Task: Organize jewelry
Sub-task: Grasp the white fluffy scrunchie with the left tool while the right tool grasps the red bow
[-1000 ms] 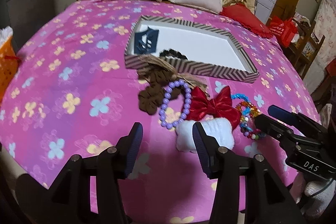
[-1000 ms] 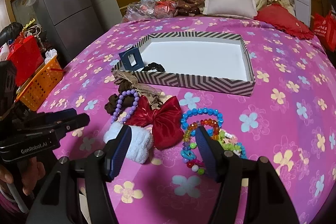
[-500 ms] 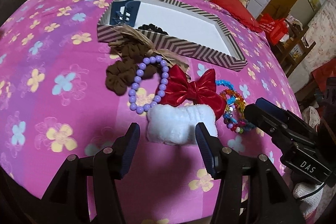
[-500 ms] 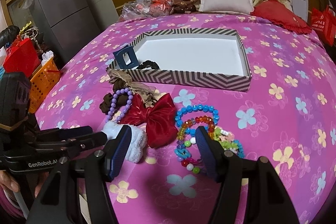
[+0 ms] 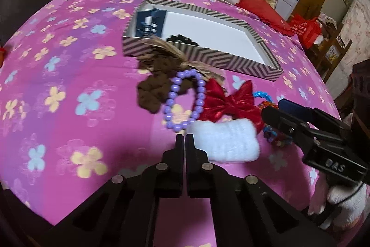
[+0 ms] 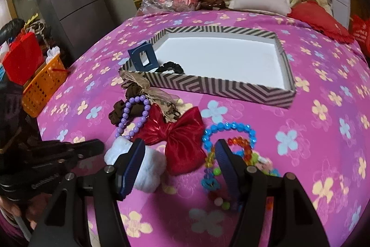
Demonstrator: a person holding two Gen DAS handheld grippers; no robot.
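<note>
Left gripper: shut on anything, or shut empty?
Shut, empty. In the left wrist view the left gripper has its jaws together with nothing between them; the purple bead bracelet and white fluffy piece lie just ahead, ungripped.

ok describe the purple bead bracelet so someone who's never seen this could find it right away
Start at the zigzag-striped box on the pink flowered bedspread; a cluster of accessories lies just in front of it. The purple bead bracelet is at that cluster's left side, partly overlapping a brown scrunchie, with a red bow beside it. It is the only ring of plain lilac beads.

Dim, warm indoor light; strong fisheye bending and black vignette at the edges; left wrist view slightly motion-blurred.
</note>
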